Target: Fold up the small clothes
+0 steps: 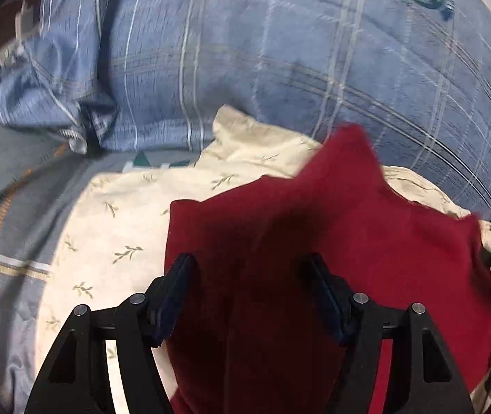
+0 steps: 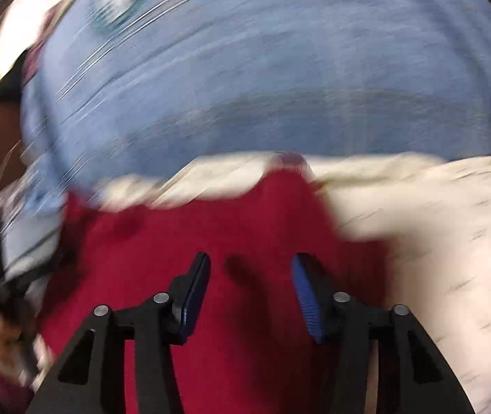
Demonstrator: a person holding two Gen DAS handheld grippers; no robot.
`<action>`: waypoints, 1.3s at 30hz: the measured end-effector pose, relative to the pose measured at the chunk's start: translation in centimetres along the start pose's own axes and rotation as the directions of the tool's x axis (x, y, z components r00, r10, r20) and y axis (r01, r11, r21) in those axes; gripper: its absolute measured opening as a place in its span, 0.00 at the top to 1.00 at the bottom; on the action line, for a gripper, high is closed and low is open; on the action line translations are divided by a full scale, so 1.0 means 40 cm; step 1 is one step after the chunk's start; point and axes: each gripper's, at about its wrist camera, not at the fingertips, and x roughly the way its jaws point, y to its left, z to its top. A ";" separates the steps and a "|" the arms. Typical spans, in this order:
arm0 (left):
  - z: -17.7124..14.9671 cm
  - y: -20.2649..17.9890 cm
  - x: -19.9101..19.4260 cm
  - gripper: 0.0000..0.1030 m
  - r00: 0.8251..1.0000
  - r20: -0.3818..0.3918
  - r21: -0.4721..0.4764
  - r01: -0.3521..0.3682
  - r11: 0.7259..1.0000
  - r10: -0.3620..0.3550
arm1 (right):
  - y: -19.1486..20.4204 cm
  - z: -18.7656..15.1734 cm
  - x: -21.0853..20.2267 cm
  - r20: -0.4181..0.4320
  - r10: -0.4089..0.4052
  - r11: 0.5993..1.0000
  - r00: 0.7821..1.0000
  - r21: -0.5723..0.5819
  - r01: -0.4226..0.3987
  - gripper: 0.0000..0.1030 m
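So the big blue plaid bedding (image 1: 280,51) backs everything, with a cream leaf-print cloth (image 1: 114,227) spread on it, probably as a folding surface. The red garment (image 1: 331,224) lies flat on top of that. Both the left gripper (image 1: 249,276) and right gripper (image 2: 250,272) hover over it, jaws apart, holding nothing, likely lining up for a grab.

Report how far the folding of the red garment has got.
Done: the red garment lies spread on the cream leaf-print cloth. In hand: nothing; the left claw and right claw hover open above it. Left: every fold, since none shows clearly.
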 end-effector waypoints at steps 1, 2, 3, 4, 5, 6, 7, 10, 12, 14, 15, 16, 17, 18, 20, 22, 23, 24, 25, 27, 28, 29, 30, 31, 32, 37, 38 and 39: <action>0.002 0.008 0.008 0.34 1.000 -0.005 -0.012 0.010 1.000 -0.010 | -0.030 0.008 0.008 -0.016 -0.026 0.999 1.000 0.023 0.027 0.47; 0.003 0.012 0.009 0.34 1.000 -0.001 -0.017 0.013 1.000 -0.013 | -0.051 0.010 0.008 -0.038 -0.018 0.999 0.999 0.048 0.019 0.47; 0.002 0.011 0.003 0.34 1.000 0.005 -0.016 0.012 1.000 -0.012 | -0.072 0.006 -0.008 -0.047 0.016 0.996 0.999 0.085 -0.012 0.47; 0.000 0.011 -0.003 0.36 1.000 0.011 -0.011 0.011 1.000 -0.011 | -0.077 -0.001 -0.032 -0.038 0.043 0.994 0.998 0.097 -0.039 0.47; -0.003 0.009 -0.017 0.36 1.000 0.017 -0.003 0.014 1.000 -0.013 | -0.075 -0.010 -0.057 -0.028 0.064 0.994 0.998 0.095 -0.061 0.47; -0.009 0.010 -0.034 0.36 0.999 0.024 0.008 0.026 1.000 -0.027 | -0.066 -0.029 -0.100 -0.019 0.089 0.993 0.996 0.076 -0.087 0.47; -0.017 0.013 -0.052 0.36 0.999 0.027 0.013 0.038 0.999 -0.039 | -0.058 -0.047 -0.129 -0.016 0.107 0.993 0.994 0.060 -0.105 0.44; -0.055 0.044 -0.125 0.35 0.995 0.052 0.029 0.085 0.996 -0.086 | -0.026 -0.114 -0.200 -0.033 0.130 0.991 0.991 0.010 -0.130 0.33; -0.090 0.071 -0.176 0.35 0.993 0.077 0.038 0.092 0.995 -0.095 | -0.007 -0.166 -0.212 -0.076 0.127 0.991 0.989 -0.023 -0.129 0.33; -0.130 0.103 -0.216 0.34 0.991 0.088 0.031 0.097 0.995 -0.099 | 0.005 -0.201 -0.205 -0.113 0.113 0.992 0.987 -0.042 -0.118 0.34; -0.148 0.116 -0.230 0.34 0.991 0.084 0.024 0.106 0.994 -0.107 | 0.011 -0.229 -0.197 -0.127 0.103 0.992 0.987 -0.061 -0.112 0.39; -0.166 0.128 -0.241 0.34 0.990 0.074 0.015 0.118 0.993 -0.119 | 0.007 -0.245 -0.195 -0.132 0.098 0.991 0.986 -0.076 -0.109 0.62; -0.190 0.142 -0.245 0.34 0.989 0.050 0.004 0.137 0.991 -0.137 | 0.000 -0.259 -0.192 -0.135 0.096 0.991 0.986 -0.084 -0.108 0.75; -0.204 0.147 -0.250 0.34 0.989 0.032 0.000 0.146 0.989 -0.146 | -0.008 -0.267 -0.198 -0.115 0.086 0.992 0.990 -0.081 -0.095 0.84; -0.236 0.154 -0.254 0.34 0.985 0.006 0.012 0.171 0.985 -0.171 | -0.024 -0.259 -0.212 -0.092 0.096 0.994 0.991 -0.048 -0.101 0.91; -0.257 0.148 -0.258 0.34 0.983 -0.002 0.032 0.183 0.983 -0.183 | -0.037 -0.259 -0.221 -0.094 0.111 0.994 0.989 -0.008 -0.112 0.92; -0.259 0.146 -0.255 0.35 0.982 -0.008 0.040 0.188 0.981 -0.188 | -0.037 -0.259 -0.225 -0.097 0.108 0.994 0.990 -0.006 -0.109 0.92; -0.262 0.143 -0.250 0.35 0.980 -0.017 0.050 0.201 0.978 -0.200 | -0.035 -0.260 -0.226 -0.097 0.102 0.995 0.990 -0.012 -0.103 0.92; -0.262 0.139 -0.244 0.35 0.976 -0.023 0.057 0.217 0.974 -0.216 | -0.026 -0.261 -0.232 -0.097 0.095 0.995 0.991 -0.022 -0.098 0.92; -0.259 0.135 -0.228 0.36 0.974 -0.038 0.066 0.228 0.972 -0.225 | -0.022 -0.264 -0.242 -0.097 0.103 0.994 0.990 -0.012 -0.104 0.89; -0.252 0.138 -0.217 0.40 0.972 -0.042 0.066 0.233 0.970 -0.231 | -0.026 -0.268 -0.241 -0.102 0.110 0.994 0.989 -0.003 -0.111 0.86; -0.247 0.138 -0.209 0.45 0.969 -0.049 0.066 0.246 0.967 -0.243 | -0.027 -0.270 -0.240 -0.107 0.114 0.993 0.988 0.002 -0.114 0.86; -0.245 0.134 -0.199 0.48 0.965 -0.058 0.065 0.259 0.964 -0.255 | -0.030 -0.272 -0.239 -0.109 0.114 0.993 0.987 0.007 -0.114 0.86; -0.243 0.131 -0.190 0.58 0.960 -0.070 0.065 0.274 0.959 -0.270 | -0.034 -0.275 -0.236 -0.109 0.117 0.993 0.987 0.015 -0.116 0.86; -0.239 0.128 -0.177 0.71 0.955 -0.084 0.067 0.290 0.955 -0.284 | -0.037 -0.277 -0.232 -0.111 0.122 0.992 0.986 0.026 -0.120 0.86; -0.228 0.122 -0.160 0.90 0.957 -0.101 0.099 0.283 0.954 -0.273 | -0.046 -0.273 -0.230 -0.117 0.139 0.988 0.983 0.080 -0.130 0.86; -0.227 0.127 -0.170 0.93 0.956 -0.097 0.100 0.285 0.953 -0.276 | -0.041 -0.270 -0.239 -0.116 0.136 0.989 0.984 0.069 -0.128 0.86; -0.229 0.136 -0.187 0.93 0.957 -0.087 0.110 0.286 0.952 -0.277 | -0.035 -0.268 -0.249 -0.110 0.134 0.990 0.985 0.053 -0.129 0.86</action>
